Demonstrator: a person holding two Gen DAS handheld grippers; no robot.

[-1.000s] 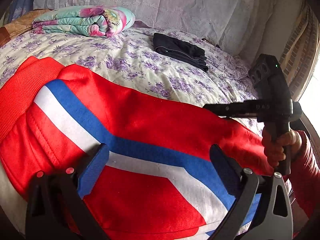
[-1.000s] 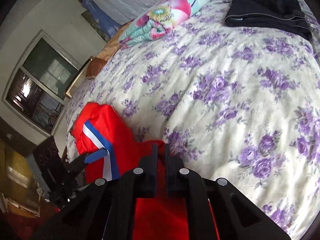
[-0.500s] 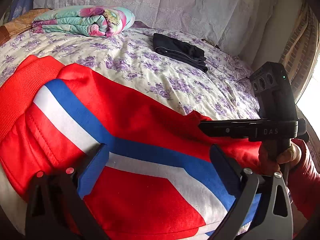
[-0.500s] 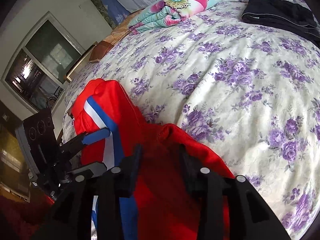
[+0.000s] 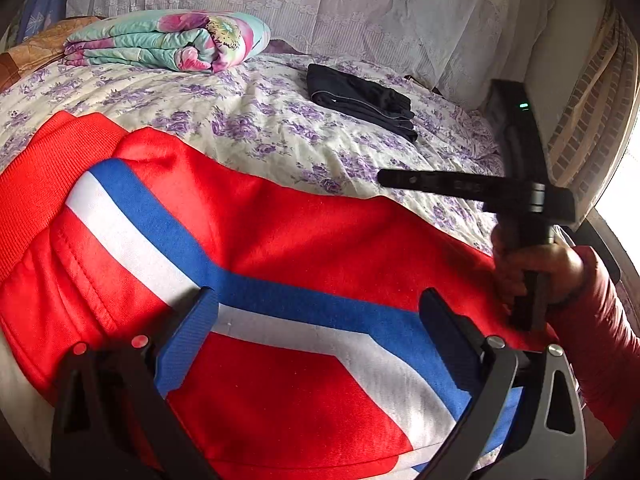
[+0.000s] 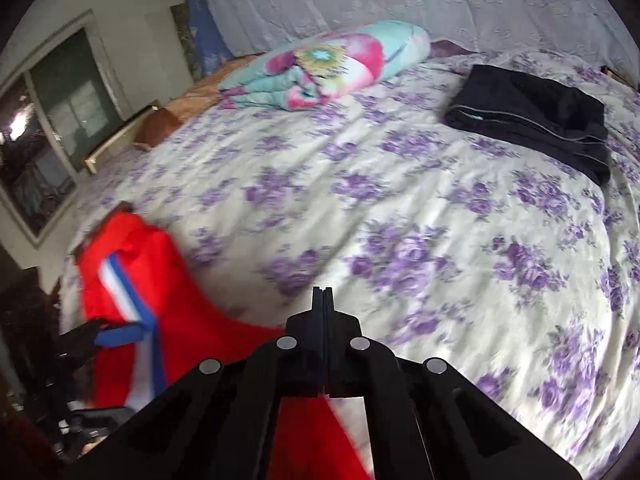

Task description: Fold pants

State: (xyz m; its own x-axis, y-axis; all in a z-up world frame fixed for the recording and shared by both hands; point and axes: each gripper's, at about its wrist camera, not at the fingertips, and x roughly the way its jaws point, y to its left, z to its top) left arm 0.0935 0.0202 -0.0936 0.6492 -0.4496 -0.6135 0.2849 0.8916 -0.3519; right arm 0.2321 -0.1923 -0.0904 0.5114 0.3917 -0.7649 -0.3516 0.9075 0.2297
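Pants (image 6: 132, 264) blurred, cut off below.

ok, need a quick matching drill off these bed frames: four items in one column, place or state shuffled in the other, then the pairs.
Items:
1. red pants
2. black garment
3. floral quilt
4. right hand-held gripper

Place or state:
A. folded, far right part of the bed
B. jaws shut, nothing between them
C. spread on the near edge, blue and white stripe
D. rolled up, far left by the headboard

Pairs: 1-C, 2-A, 3-D, 4-B
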